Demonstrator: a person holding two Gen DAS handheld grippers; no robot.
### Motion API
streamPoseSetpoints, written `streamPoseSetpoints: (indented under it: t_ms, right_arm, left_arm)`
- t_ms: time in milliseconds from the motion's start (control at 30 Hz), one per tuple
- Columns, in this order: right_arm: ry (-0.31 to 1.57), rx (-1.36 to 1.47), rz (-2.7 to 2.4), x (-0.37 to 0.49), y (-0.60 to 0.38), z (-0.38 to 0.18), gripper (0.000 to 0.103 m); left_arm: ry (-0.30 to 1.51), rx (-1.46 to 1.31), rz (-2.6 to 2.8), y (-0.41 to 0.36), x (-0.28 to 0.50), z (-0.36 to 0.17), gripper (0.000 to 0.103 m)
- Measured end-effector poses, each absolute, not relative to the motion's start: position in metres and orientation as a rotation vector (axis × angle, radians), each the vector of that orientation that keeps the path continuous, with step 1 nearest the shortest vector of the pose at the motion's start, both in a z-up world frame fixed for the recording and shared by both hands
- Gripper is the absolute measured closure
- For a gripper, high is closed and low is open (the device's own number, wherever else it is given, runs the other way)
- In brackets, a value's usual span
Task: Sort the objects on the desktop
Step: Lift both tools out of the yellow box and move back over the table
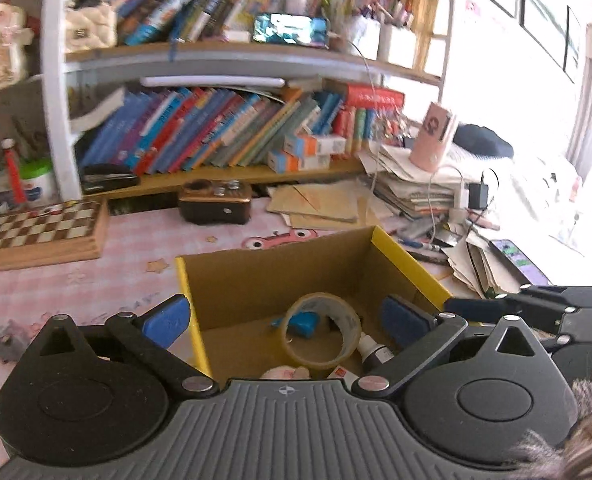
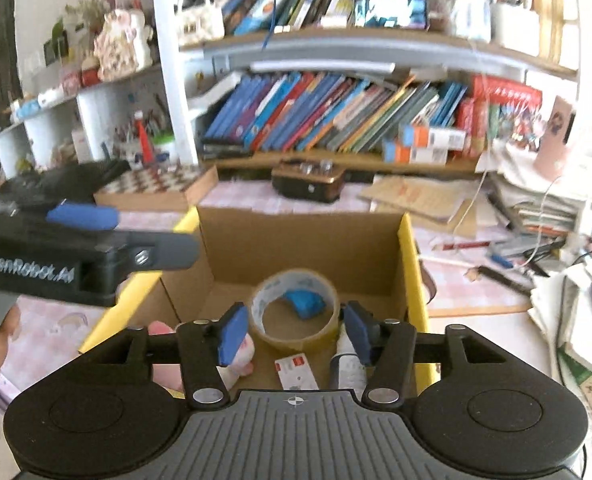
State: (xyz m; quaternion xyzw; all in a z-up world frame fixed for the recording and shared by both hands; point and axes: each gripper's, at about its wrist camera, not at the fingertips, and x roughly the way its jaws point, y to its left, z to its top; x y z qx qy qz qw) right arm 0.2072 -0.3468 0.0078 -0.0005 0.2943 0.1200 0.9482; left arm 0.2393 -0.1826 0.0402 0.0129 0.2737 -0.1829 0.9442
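The left gripper point(image 1: 287, 320) hangs over the near edge of the cardboard box point(image 1: 412, 258), its blue pads spread as wide as they go, one outside the box's yellow left wall and one inside by the right wall. Nothing is between them. The right gripper point(image 2: 293, 336) hovers just beside it, also over the box, pads about half apart and gripping nothing; the tape roll point(image 2: 293, 312) sits in the gap beyond them, on the box floor, untouched.

Inside the box the tape roll lies flat with a blue lump point(image 2: 306, 302) in its ring. A small bottle point(image 2: 346, 360) with a white neck lies just right of the roll, a red-and-white card point(image 2: 296, 372) lies in front of it, and a pink-and-white soft thing point(image 2: 239, 356) sits at the left, partly hidden behind the right gripper's left pad.

The box stands on a desk with a pink checked cover point(image 1: 95, 280). Farther back on the desk are a chessboard point(image 1: 43, 232) at the left and a brown case point(image 1: 215, 202) near the middle. To the right, loose papers point(image 1: 412, 184) and pens pile up, with a pink cup point(image 1: 434, 142) on top. Behind it all, shelves hold leaning books point(image 1: 215, 132).
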Motion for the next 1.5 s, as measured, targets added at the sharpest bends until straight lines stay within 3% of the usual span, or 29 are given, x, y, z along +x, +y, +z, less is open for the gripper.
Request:
streamPoseSetpoints:
  t_ms: [367, 933, 1500]
  right_arm:
    - [0.523, -0.018, 0.151, 0.156, -0.35, 0.005, 0.017]
    - [0.647, 0.003, 0.024, 0.08, -0.302, -0.036, 0.015]
    - [0.699, 0.032, -0.004, 0.039, -0.239, -0.038, 0.013]
  left_arm:
    - [0.523, -0.048, -0.257, -0.132, 0.171, 0.025, 0.0]
    - [0.55, -0.088, -0.212, -0.081, 0.107, -0.005, 0.0]
    - [0.632, -0.029, -0.289, -0.032, 0.08, -0.016, 0.0]
